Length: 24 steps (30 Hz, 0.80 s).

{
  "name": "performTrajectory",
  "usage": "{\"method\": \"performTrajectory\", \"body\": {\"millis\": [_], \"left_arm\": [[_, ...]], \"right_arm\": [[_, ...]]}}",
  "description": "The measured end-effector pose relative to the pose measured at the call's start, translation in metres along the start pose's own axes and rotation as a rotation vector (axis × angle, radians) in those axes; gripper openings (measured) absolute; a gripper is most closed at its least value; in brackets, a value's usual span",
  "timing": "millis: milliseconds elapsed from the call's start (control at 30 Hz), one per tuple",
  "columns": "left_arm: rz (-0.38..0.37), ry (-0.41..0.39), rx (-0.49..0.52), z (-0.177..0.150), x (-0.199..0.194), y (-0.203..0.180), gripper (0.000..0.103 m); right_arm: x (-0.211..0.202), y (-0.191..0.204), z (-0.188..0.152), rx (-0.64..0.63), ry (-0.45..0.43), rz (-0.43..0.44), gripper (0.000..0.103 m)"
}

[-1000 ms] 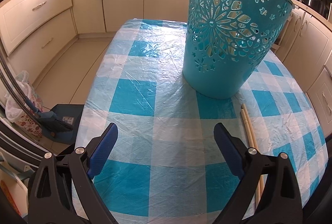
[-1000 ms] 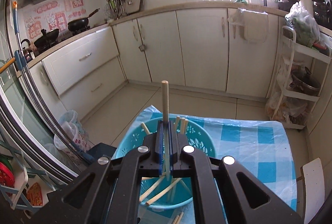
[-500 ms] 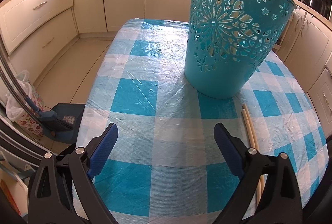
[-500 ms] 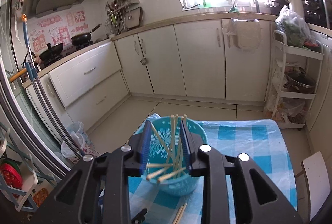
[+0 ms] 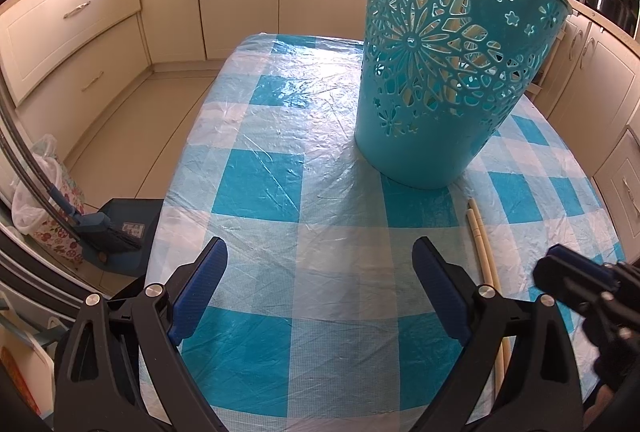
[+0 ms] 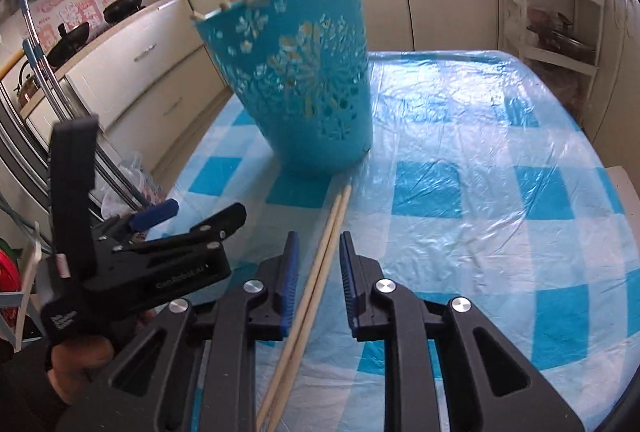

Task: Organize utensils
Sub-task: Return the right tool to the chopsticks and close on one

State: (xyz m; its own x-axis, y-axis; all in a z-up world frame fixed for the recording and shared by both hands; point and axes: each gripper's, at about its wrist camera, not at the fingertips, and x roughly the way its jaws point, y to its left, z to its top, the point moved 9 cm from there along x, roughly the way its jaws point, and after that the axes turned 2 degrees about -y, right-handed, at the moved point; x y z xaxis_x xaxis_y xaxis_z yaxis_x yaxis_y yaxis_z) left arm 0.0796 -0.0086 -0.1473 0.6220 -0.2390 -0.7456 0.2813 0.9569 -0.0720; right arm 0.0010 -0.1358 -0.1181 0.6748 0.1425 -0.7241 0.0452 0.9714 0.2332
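standing on the far part of the checked surface (image 6: 500,160), a teal basket (image 6: 304,84) holds several chopsticks. the left gripper (image 6: 168,216), jaws released, sits left of the pair of chopsticks (image 6: 320,256) lying near the basket's base, between the right gripper (image 6: 318,280) jaws, spread and not touching them.
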Motion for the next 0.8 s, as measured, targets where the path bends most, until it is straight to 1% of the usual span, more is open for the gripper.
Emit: {"method": "performTrajectory", "body": {"millis": [100,267,367,533,667,800], "left_arm": [[-0.001,0.001,-0.001,0.0,0.0,0.0,0.09],[-0.004,0.002,-0.002,0.0,0.001,0.0,0.09],[-0.005,0.003,0.0,-0.001,0.001,0.0,0.09],[-0.003,0.007,0.003,-0.002,0.003,0.0,0.09],[-0.004,0.01,0.002,-0.002,0.004,0.001,0.09],[-0.004,0.011,0.005,-0.002,0.003,0.0,0.09]], "right_arm": [[0.014,0.003,-0.002,-0.014,0.018,-0.03,0.02],[0.024,-0.005,-0.012,-0.016,0.036,-0.074,0.017],[0.03,-0.007,-0.014,-0.003,0.044,-0.077,0.017],[0.03,-0.008,-0.017,-0.038,0.047,-0.099,0.017],[0.025,-0.001,-0.03,-0.107,0.056,-0.113,0.013],[0.011,-0.007,-0.042,-0.113,0.07,-0.112,0.01]]}}
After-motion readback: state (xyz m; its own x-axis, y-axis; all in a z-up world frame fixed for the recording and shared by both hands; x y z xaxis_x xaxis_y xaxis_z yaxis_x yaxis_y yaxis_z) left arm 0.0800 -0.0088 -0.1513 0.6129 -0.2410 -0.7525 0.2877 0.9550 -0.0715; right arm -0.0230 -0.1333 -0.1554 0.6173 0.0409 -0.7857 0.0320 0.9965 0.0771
